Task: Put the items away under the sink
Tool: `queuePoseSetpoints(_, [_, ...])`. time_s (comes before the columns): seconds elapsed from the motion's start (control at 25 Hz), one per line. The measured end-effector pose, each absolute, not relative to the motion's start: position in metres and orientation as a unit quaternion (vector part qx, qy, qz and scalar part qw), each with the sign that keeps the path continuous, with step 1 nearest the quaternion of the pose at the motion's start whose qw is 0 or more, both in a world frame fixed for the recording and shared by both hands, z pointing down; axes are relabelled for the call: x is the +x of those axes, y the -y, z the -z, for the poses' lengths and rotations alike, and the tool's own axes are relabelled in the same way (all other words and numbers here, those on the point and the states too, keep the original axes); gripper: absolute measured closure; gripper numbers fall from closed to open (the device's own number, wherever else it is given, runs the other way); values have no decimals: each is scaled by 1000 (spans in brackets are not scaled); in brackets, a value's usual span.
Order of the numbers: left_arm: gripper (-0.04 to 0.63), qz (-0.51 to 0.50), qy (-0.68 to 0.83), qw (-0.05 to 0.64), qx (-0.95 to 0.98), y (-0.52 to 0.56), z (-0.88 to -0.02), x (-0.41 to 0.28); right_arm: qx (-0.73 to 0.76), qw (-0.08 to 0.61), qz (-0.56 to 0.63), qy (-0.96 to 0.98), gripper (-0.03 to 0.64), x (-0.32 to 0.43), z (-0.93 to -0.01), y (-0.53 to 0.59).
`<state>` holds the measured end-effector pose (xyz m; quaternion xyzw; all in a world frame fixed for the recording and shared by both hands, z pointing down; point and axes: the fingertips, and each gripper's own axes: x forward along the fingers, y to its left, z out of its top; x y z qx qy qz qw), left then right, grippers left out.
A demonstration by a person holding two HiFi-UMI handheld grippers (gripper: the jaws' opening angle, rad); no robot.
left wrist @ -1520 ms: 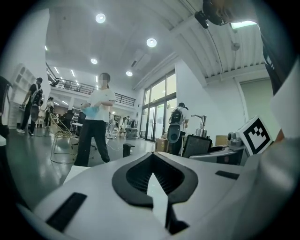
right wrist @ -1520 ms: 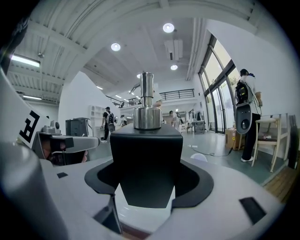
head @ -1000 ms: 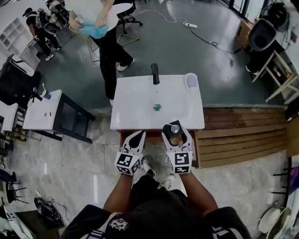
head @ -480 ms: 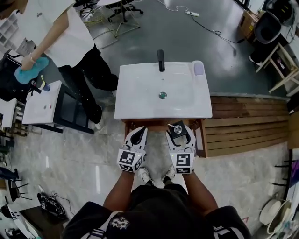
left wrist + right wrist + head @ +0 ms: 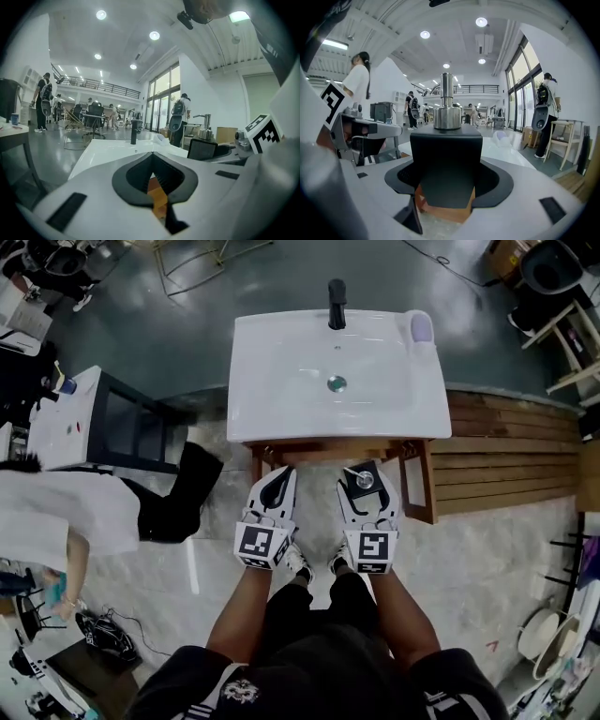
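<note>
As the right tongs point(image 5: 364, 472) clamp the black soap dispenser point(image 5: 446, 140) upright, the wooden cabinet point(image 5: 319, 450) under the sink point(image 5: 281, 381) lies straight ahead; left tongs point(image 5: 279, 482) pressed together, empty, alongside.

Sink point(image 5: 281, 418) top overhangs its wooden frame; the front rail point(image 5: 319, 452) caps the opening beneath. 2 legs bound that opening: left leg point(image 5: 256, 468), right leg point(image 5: 424, 486). Left gripper point(image 5: 280, 474) and right gripper point(image 5: 364, 472) sit side by side just before it, with a narrow lane between them. The dispenser point(image 5: 357, 486) in the right jaws stands near the rail. A bystander's leg point(image 5: 178, 498) crowds the left flank. Wooden decking point(image 5: 506, 456) lines the right.
</note>
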<state>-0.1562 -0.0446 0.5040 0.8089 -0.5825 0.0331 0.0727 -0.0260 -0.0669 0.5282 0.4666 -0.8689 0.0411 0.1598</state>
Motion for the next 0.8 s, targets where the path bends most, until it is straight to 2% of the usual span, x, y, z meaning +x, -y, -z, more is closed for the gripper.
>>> queuePoseSetpoints(0.64, [595, -38, 593, 89, 800, 51, -635, -151, 441, 186, -35, 878, 291, -60, -665, 90])
queuePoseSetpoints(0.8, [595, -52, 593, 60, 801, 60, -692, -148, 431, 178, -36, 884, 291, -65, -716, 102])
